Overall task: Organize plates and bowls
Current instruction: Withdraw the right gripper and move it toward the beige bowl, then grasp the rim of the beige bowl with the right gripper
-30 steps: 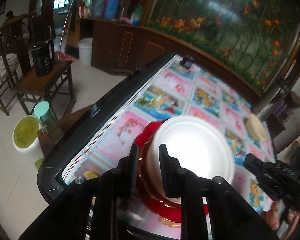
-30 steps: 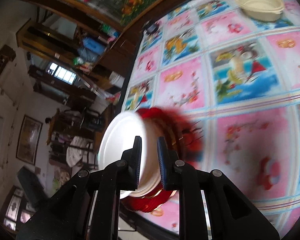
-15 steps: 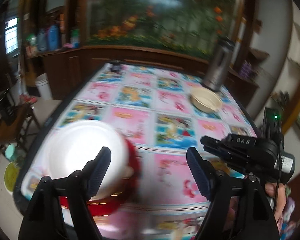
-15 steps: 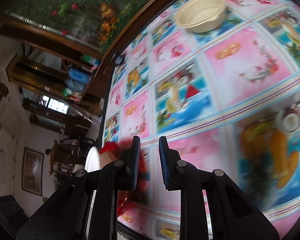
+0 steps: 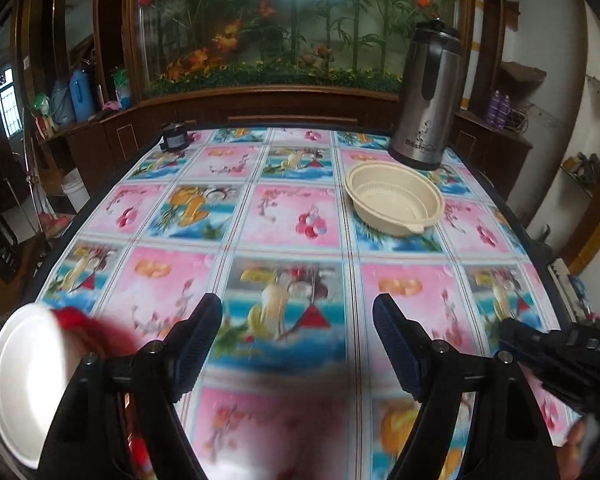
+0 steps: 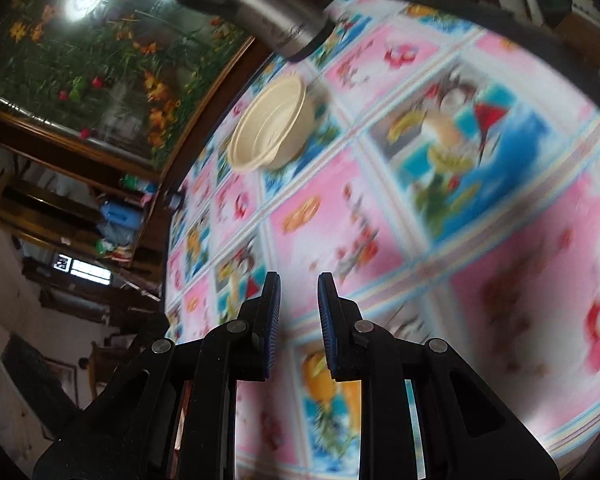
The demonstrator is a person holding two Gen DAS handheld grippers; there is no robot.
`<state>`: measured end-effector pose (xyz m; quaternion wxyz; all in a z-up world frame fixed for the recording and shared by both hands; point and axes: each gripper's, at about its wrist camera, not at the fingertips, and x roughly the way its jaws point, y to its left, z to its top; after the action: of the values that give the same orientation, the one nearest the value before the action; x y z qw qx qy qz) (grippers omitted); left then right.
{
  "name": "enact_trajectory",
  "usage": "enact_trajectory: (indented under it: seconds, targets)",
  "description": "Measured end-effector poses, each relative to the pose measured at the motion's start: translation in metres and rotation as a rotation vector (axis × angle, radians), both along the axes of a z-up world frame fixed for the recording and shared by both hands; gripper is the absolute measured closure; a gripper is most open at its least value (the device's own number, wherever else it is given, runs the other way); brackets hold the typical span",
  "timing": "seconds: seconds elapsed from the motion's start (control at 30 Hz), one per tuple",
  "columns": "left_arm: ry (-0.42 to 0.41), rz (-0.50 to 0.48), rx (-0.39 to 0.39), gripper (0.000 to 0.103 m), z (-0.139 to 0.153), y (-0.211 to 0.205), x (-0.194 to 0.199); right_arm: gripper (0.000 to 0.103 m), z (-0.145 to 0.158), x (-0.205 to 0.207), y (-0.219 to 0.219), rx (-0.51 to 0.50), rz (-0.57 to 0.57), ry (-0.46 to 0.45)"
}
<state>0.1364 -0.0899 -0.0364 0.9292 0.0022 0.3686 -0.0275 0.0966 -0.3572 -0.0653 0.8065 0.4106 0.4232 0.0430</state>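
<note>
A white dish [image 5: 24, 380] rests on a red plate [image 5: 96, 332] at the table's near left corner, blurred, to the left of my left gripper [image 5: 296, 304]. That gripper stands wide open over the patterned tablecloth with nothing between its fingers. A cream plastic bowl [image 5: 394, 200] sits empty and upright further back on the right, also seen in the right wrist view [image 6: 270, 128]. My right gripper [image 6: 299, 280] hovers over the cloth with only a narrow gap between its jaws and nothing in it; its black body shows at the left view's right edge [image 5: 560, 352].
A tall steel thermos [image 5: 428, 100] stands just behind the cream bowl, also in the right wrist view [image 6: 256, 8]. A small black object [image 5: 175, 136] lies at the far left corner of the table [image 5: 284, 216]. Wooden cabinets and a flower mural line the far wall.
Both grippers have left the white dish and red plate and swung right over the table. The left jaws went from narrow on the stack to wide open. The cream bowl now lies ahead.
</note>
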Motion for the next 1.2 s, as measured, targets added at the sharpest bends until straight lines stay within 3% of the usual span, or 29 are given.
enact_trajectory:
  seconds: [0.27,0.67,0.8,1.07,1.2]
  targets:
    - [0.002,0.045,-0.027,0.025,-0.020,0.002,0.031,0.085,0.011,0.035,-0.011,-0.084,0.011,0.007]
    - [0.055,0.083,-0.092,0.025,-0.046,0.023,0.058,0.084,0.004,0.092,0.001,-0.108,-0.006,0.021]
    - [0.081,0.076,-0.114,0.025,-0.052,0.028,0.062,0.059,0.006,0.107,-0.001,-0.105,-0.062,0.006]
    - [0.115,0.056,-0.120,0.025,-0.060,0.027,0.063,0.059,-0.007,0.139,-0.005,-0.157,-0.143,0.095]
    - [0.122,0.052,-0.130,0.025,-0.061,0.028,0.064,0.059,-0.017,0.155,-0.009,-0.092,-0.158,0.112]
